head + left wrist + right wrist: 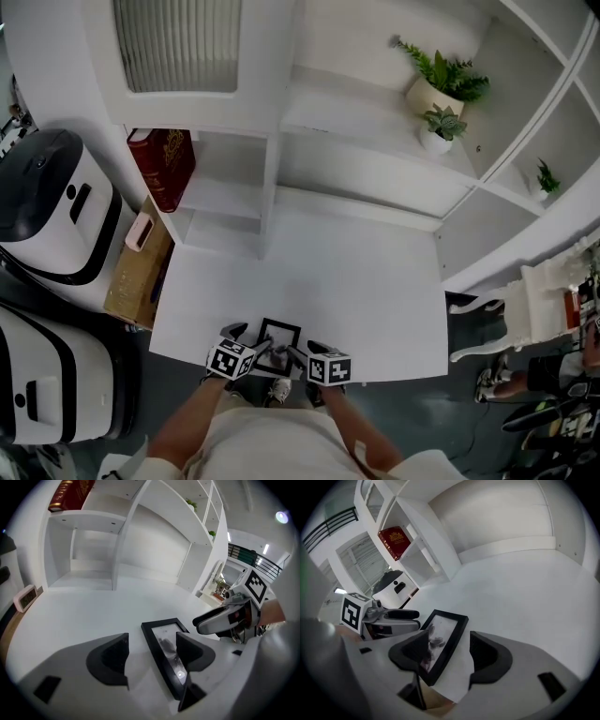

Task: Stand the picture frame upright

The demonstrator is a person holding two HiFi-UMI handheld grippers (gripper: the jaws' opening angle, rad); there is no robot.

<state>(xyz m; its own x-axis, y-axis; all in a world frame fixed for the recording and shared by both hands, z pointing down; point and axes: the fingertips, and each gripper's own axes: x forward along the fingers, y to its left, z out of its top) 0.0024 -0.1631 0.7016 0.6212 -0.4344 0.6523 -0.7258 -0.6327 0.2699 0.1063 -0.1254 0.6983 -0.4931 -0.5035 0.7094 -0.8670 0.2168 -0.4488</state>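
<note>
A small black picture frame (279,337) lies flat on the white table (356,291), close to its front edge. My left gripper (258,352) reaches in from the frame's left side. In the left gripper view its jaws (152,656) straddle the frame's (161,639) left rail, the right jaw over the glass, with a gap on the left. My right gripper (298,354) comes from the right. In the right gripper view its jaws (449,652) straddle the frame's (445,630) right rail, with a gap beside the right jaw. Neither gripper presses on the frame.
White shelving rises behind the table, with a red book (164,164) in a left cubby and potted plants (441,89) on the right shelf. A pink clock (141,232) sits on a cardboard box (136,277) at the left, beside white appliances (47,206). A white chair (511,314) stands right.
</note>
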